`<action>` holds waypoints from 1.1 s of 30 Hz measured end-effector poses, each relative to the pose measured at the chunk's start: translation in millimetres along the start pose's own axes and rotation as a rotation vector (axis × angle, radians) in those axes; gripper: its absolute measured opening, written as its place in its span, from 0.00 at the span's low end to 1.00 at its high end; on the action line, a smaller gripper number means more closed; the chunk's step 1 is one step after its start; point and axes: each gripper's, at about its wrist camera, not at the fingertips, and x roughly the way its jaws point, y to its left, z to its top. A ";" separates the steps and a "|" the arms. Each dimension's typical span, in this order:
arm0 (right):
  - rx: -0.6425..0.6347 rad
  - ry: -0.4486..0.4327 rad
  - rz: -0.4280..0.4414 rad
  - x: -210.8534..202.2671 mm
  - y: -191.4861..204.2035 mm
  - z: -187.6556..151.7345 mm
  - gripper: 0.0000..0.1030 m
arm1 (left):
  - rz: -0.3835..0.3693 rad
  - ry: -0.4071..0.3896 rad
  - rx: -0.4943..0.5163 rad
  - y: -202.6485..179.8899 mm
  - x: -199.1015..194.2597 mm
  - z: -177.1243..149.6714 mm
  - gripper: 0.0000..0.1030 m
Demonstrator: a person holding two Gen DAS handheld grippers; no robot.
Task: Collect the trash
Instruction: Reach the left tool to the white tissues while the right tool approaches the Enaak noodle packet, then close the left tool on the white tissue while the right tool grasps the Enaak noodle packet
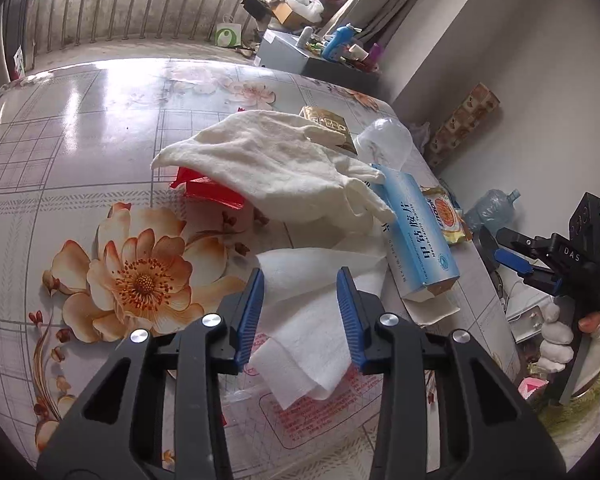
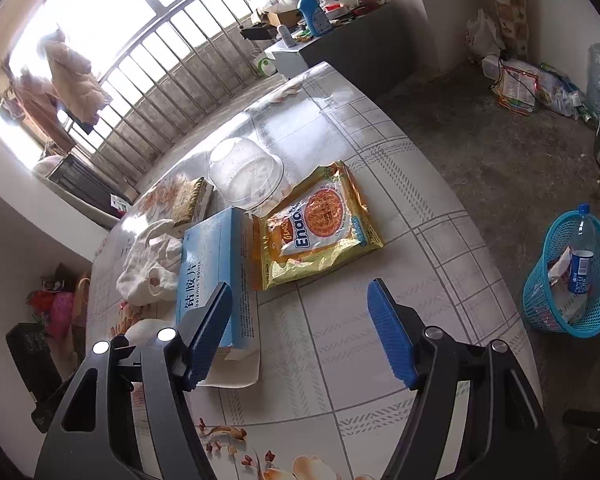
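Note:
My left gripper is open, its blue pads either side of a white tissue lying on the flowered table. Beyond it lie a cream cloth, a red wrapper, a blue medicine box, a clear plastic bowl and a gold box. My right gripper is open and empty above the table, near the blue medicine box and a yellow snack packet. A blue trash basket stands on the floor at right, holding a plastic bottle.
The right gripper also shows in the left wrist view, off the table's right edge. An upturned clear bowl and a gold box sit farther back. Bags and clutter lie on the floor by the wall.

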 end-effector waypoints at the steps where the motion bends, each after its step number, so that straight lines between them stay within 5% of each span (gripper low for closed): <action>1: 0.011 -0.003 -0.003 1.2 -2.9 1.3 0.67 | 0.002 0.004 0.003 -0.6 2.3 -0.2 0.32; 14: 0.192 -0.023 -0.046 30.9 -42.2 20.4 0.63 | 0.001 0.021 -0.014 3.9 9.5 -3.2 0.10; 25: -0.041 -0.046 -0.210 57.1 -21.5 33.4 0.60 | -0.013 0.010 -0.036 7.7 7.8 -2.4 0.02; 29: -0.192 -0.041 -0.287 65.5 1.7 25.9 0.52 | -0.014 0.002 -0.042 8.5 5.9 -1.8 0.00; 33: -0.284 -0.033 -0.313 67.5 16.6 19.5 0.33 | -0.014 -0.012 -0.044 7.1 2.7 -1.6 0.00</action>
